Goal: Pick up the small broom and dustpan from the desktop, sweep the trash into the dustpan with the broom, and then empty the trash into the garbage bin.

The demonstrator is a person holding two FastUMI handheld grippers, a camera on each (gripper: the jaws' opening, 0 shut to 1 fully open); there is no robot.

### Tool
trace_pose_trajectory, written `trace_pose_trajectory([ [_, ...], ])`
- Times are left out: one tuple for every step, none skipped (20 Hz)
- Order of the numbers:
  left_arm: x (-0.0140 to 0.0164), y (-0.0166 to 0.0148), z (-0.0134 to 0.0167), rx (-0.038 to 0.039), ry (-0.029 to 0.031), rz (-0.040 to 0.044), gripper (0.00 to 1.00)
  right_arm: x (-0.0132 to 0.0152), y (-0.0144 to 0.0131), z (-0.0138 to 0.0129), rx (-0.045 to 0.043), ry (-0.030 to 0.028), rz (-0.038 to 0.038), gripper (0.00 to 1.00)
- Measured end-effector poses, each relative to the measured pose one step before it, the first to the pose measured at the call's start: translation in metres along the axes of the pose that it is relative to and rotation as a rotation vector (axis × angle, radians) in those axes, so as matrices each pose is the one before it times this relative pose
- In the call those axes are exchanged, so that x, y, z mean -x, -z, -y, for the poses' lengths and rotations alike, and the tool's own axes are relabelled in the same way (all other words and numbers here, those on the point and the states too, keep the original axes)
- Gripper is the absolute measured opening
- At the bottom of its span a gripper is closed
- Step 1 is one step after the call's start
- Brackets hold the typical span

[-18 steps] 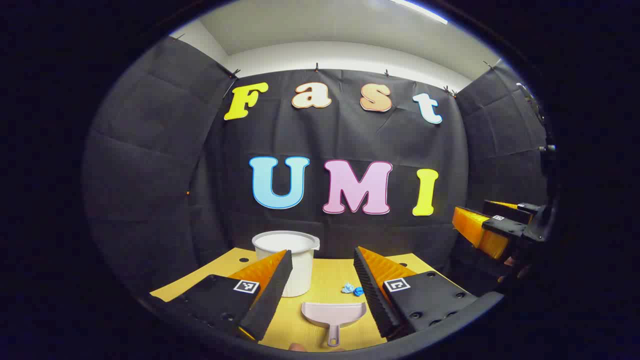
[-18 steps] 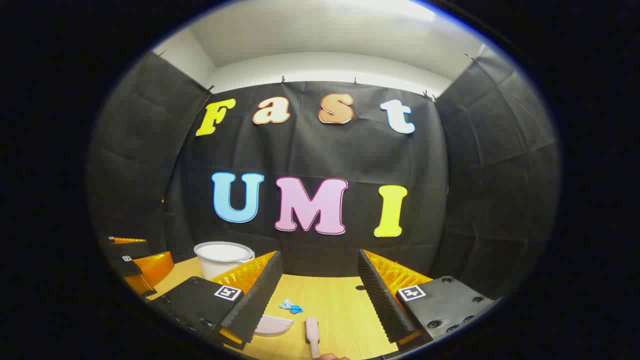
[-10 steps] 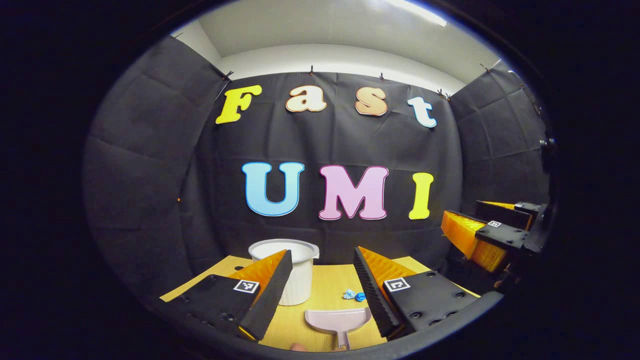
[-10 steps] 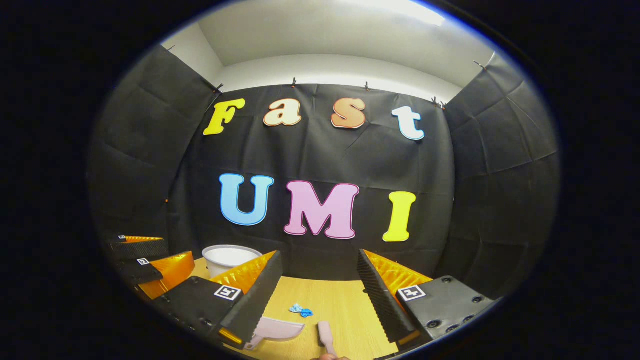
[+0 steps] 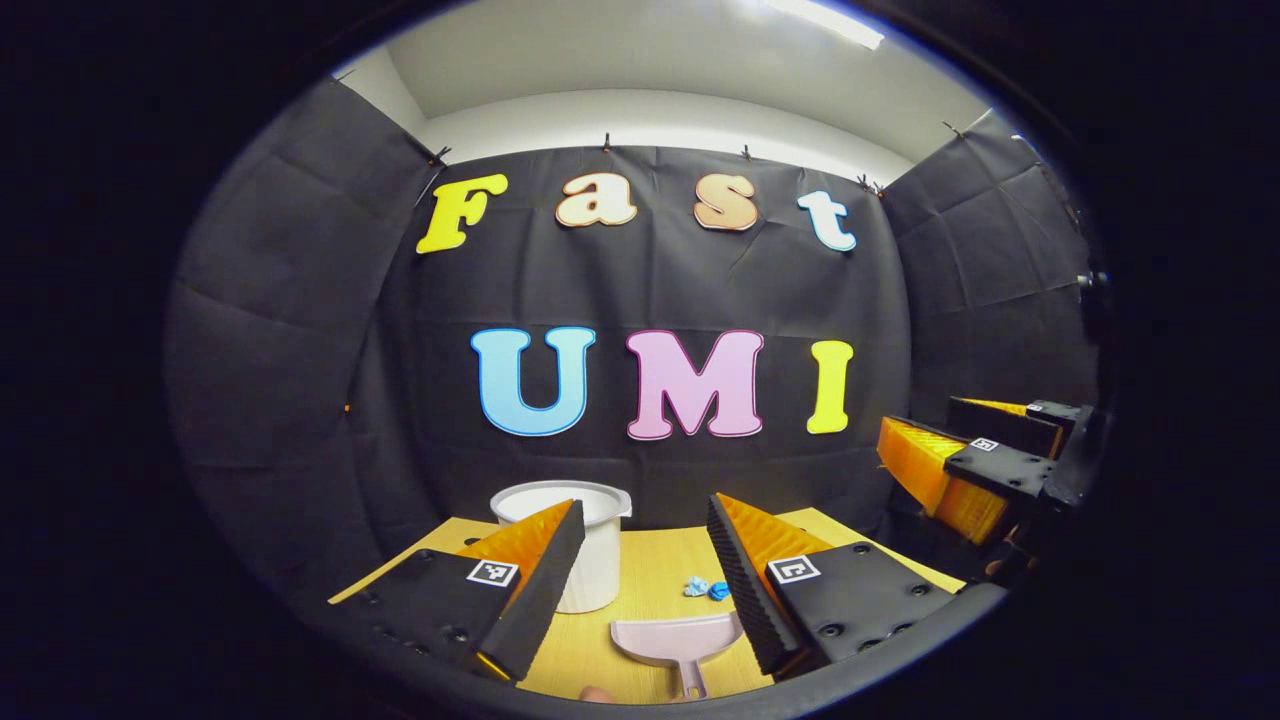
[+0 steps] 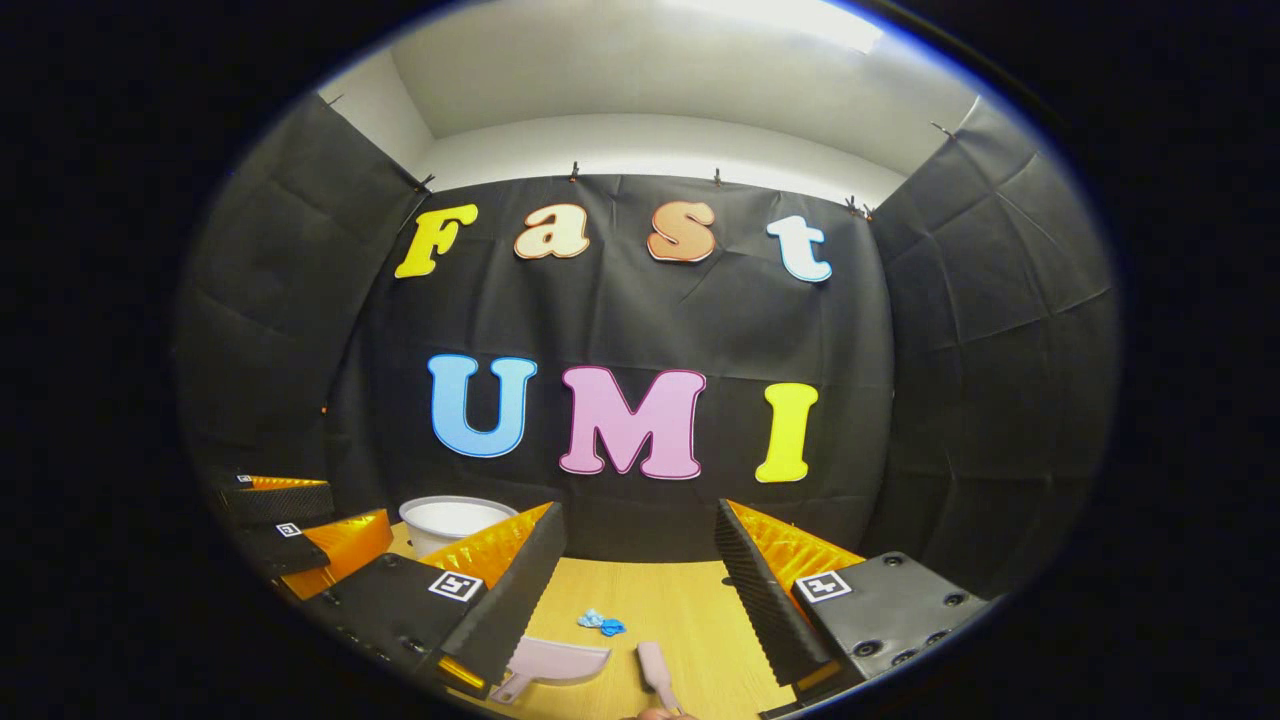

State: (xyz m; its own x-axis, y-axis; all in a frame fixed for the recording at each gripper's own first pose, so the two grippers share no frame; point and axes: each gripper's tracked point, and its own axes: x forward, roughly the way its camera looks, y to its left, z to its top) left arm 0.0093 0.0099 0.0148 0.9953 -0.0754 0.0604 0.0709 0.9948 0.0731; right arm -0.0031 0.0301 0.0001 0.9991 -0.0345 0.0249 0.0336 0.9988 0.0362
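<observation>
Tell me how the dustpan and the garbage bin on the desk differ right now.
The dustpan is pale pink, flat and shallow, lying low on the desktop with a short handle toward the camera; the garbage bin is white, tall and round, standing upright with its mouth open. The dustpan sits nearer than the bin, which stands farther back toward the wall. Both rest untouched on the wooden desktop.

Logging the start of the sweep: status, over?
Left gripper and right gripper: jaws open, empty, above desktop. Dustpan, broom, blue trash untouched. Bin upright. Nothing in the way.
</observation>
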Motion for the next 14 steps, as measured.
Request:
trace_pose_trajectory([
  [0.00077,-0.00134,-0.00123,-0.00909,-0.00103,0.00426,0.73,0.00071,0.00062,-0.0026,-0.00043,-0.00539,-0.00068,0.97],
  [-0.00012,-0.00062,0.00027,-0.00617,-0.00002,0.00052,0.74,0.0009,0.00053,-0.00205,0.0024,-0.0061,-0.0009,0.97],
  [0.00017,0.00185,0.00023,-0.00424,-0.00011,-0.00173,0.74,0.00019,0.00055,-0.00125,0.00606,-0.00256,-0.00163,0.98],
  [0.00068,0.00002,0.00014,-0.00331,-0.00268,-0.00191,0.73,0.00061,0.00041,-0.00074,0.00477,-0.00346,0.00011,0.97],
  [0.00021,0.00013,0.00035,-0.00131,-0.0014,0.00054,0.74,0.00166,0.00064,-0.00028,-0.00023,-0.00272,0.00084,0.98],
  [0.00017,-0.00147,0.00147,0.00037,0.00312,0.00358,0.73,0.00129,-0.00142,-0.0017,-0.00503,-0.00342,0.00226,0.98],
  [-0.00038,0.00114,0.00215,0.00102,0.00244,0.00126,0.73,0.00092,-0.00086,-0.0017,-0.00505,-0.0032,0.00121,0.97],
  [-0.00038,-0.00066,0.00047,0.0012,-0.001,-0.00256,0.73,-0.00052,0.00107,0.00076,-0.00117,-0.00149,-0.00118,0.97],
  [-0.00101,0.00223,-0.00031,0.004,-0.00022,-0.00183,0.73,-0.00039,0.00128,0.00021,0.00149,-0.00146,-0.00227,0.97],
  [-0.00076,-0.00026,0.001,0.00573,-0.00044,0.00046,0.73,-0.00029,0.00113,-0.00046,0.00309,-0.00171,-0.00224,0.97],
  [-0.00117,0.00172,0.00074,0.00874,0.00306,0.00167,0.73,-0.00142,0.00044,0.00009,0.00413,-0.00127,0.00037,0.97],
  [-0.00266,0.00286,0.00154,0.00642,0.00303,-0.00305,0.73,-0.00131,0.00113,0.00144,0.00677,0.00222,0.00152,0.97],
  [-0.004,0.00717,0.00293,0.00433,0.01166,-0.00744,0.74,-0.00244,0.00247,0.00357,0.01416,0.01041,-0.0018,0.97],
  [-0.00486,0.00883,0.00619,-0.00497,0.0217,-0.01179,0.74,-0.00312,0.00398,0.00417,0.01628,0.01249,-0.00383,0.97],
])
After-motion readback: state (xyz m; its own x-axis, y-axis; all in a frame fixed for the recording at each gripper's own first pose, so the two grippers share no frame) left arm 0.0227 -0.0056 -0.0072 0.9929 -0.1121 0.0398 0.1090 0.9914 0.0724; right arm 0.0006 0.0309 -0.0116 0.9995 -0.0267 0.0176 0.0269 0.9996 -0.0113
